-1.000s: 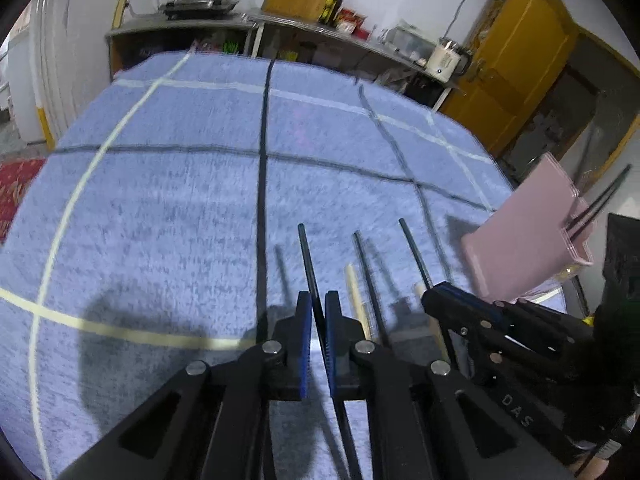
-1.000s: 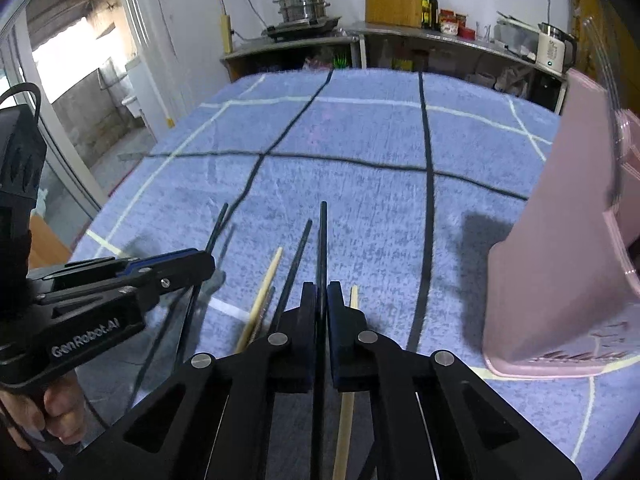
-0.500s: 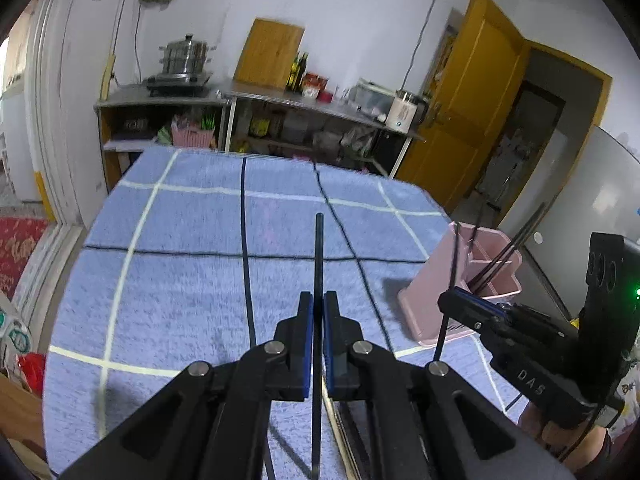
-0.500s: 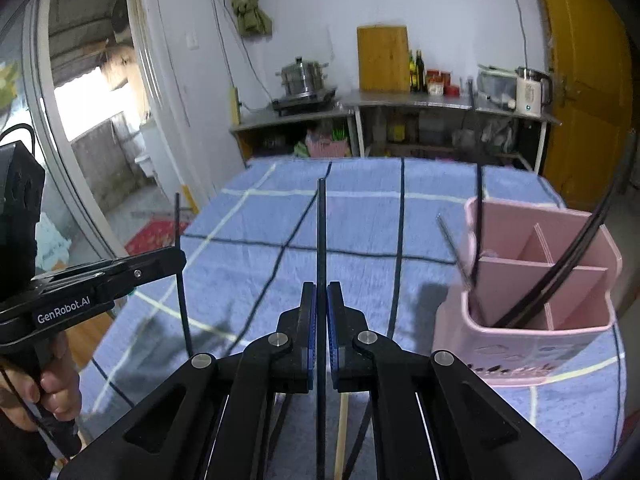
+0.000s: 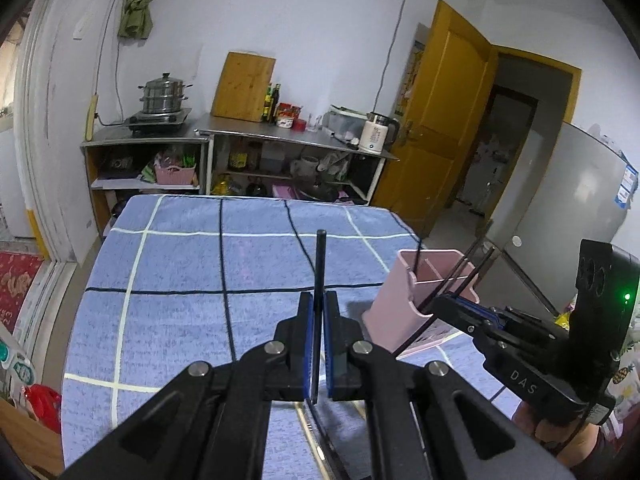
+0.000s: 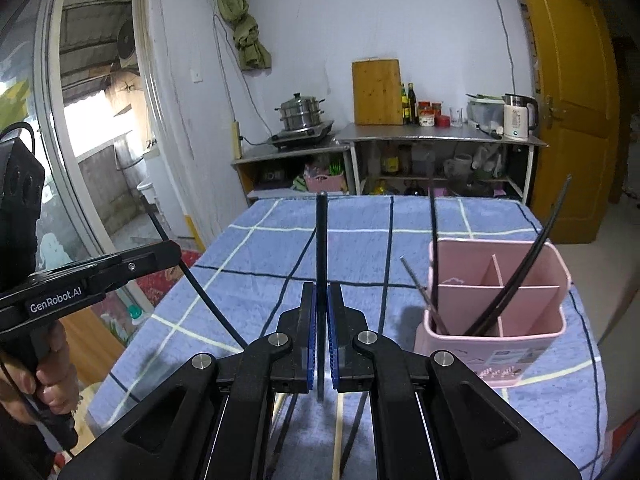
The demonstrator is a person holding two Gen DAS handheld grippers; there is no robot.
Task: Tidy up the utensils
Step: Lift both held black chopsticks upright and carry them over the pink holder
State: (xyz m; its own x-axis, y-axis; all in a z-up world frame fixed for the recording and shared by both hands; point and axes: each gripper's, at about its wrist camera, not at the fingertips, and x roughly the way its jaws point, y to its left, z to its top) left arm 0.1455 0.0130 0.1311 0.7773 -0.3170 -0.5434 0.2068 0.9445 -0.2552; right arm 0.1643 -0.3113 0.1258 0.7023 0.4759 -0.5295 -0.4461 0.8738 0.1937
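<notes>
My left gripper [image 5: 319, 304] is shut on a black chopstick [image 5: 320, 264] that points up and forward, lifted above the blue checked cloth. My right gripper [image 6: 321, 296] is shut on another black chopstick [image 6: 321, 240], also lifted. The pink divided holder [image 6: 500, 304] stands on the cloth right of my right gripper and holds several black chopsticks [image 6: 516, 272]. It shows in the left wrist view [image 5: 404, 300] too, with the right gripper [image 5: 444, 304] beside its right side. The left gripper [image 6: 168, 252] appears at the left of the right wrist view. More chopsticks, black and wooden [image 6: 338, 436], lie on the cloth below the jaws.
The table under the blue cloth [image 5: 180, 280] ends at the far edge before steel shelves [image 5: 240, 152] with a pot, board and kettle. A yellow door [image 5: 444, 112] stands open at the right. A glass door [image 6: 80, 160] is at the left.
Both grippers have risen from the cloth, each carrying a black chopstick, and tilted up so the room and the open top of the pink holder come into view.
</notes>
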